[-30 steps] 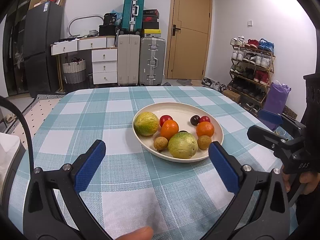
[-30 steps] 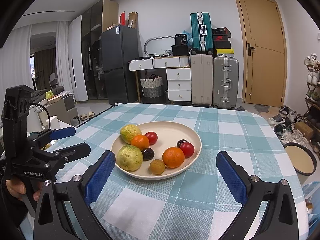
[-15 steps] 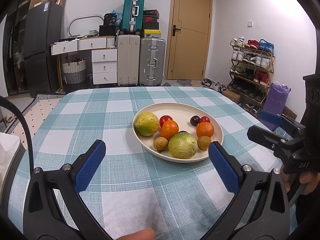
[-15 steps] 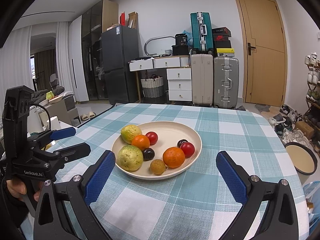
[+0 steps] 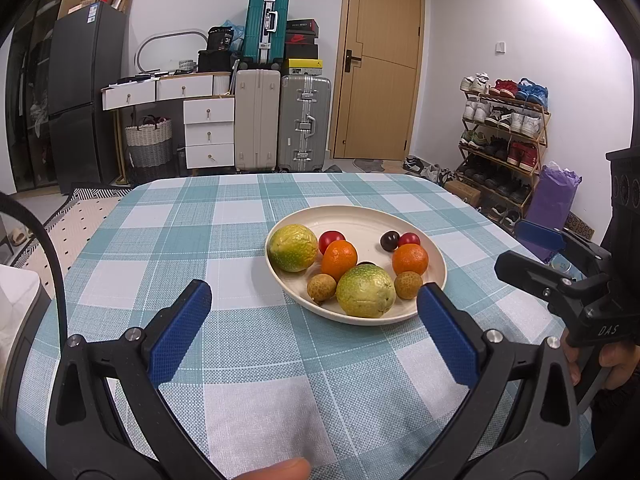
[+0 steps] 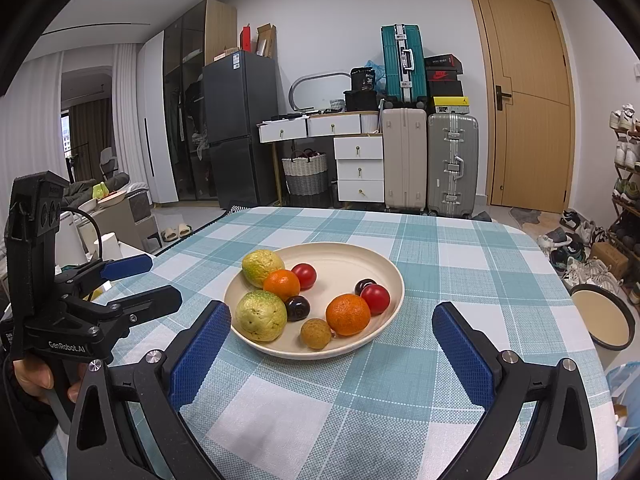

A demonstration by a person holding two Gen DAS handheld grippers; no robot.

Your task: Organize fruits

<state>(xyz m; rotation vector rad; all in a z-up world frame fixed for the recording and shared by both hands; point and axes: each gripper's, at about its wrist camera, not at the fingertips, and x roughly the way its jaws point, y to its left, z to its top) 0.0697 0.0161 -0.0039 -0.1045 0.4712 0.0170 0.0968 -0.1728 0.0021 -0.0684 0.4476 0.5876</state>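
Note:
A cream plate (image 5: pixel 360 218) (image 6: pixel 344 254) sits mid-table and holds two green-yellow guavas (image 5: pixel 365 291) (image 6: pixel 261 315), two oranges (image 5: pixel 410 259) (image 6: pixel 348 314), red tomatoes (image 6: pixel 375 298), dark plums (image 6: pixel 297 308) and small brown longans (image 5: pixel 321 288) (image 6: pixel 316 333). My left gripper (image 5: pixel 312 320) is open and empty, just short of the plate's near rim. My right gripper (image 6: pixel 332 336) is open and empty, also in front of the plate. Each gripper shows in the other's view: the right one (image 5: pixel 536 256) and the left one (image 6: pixel 136 284).
The table has a teal checked cloth (image 5: pixel 256 344). A second cream plate (image 6: pixel 602 316) lies beyond the table's right edge, lower down. Suitcases (image 6: pixel 404 156), drawers, a fridge and a shoe rack (image 5: pixel 504 136) stand behind the table.

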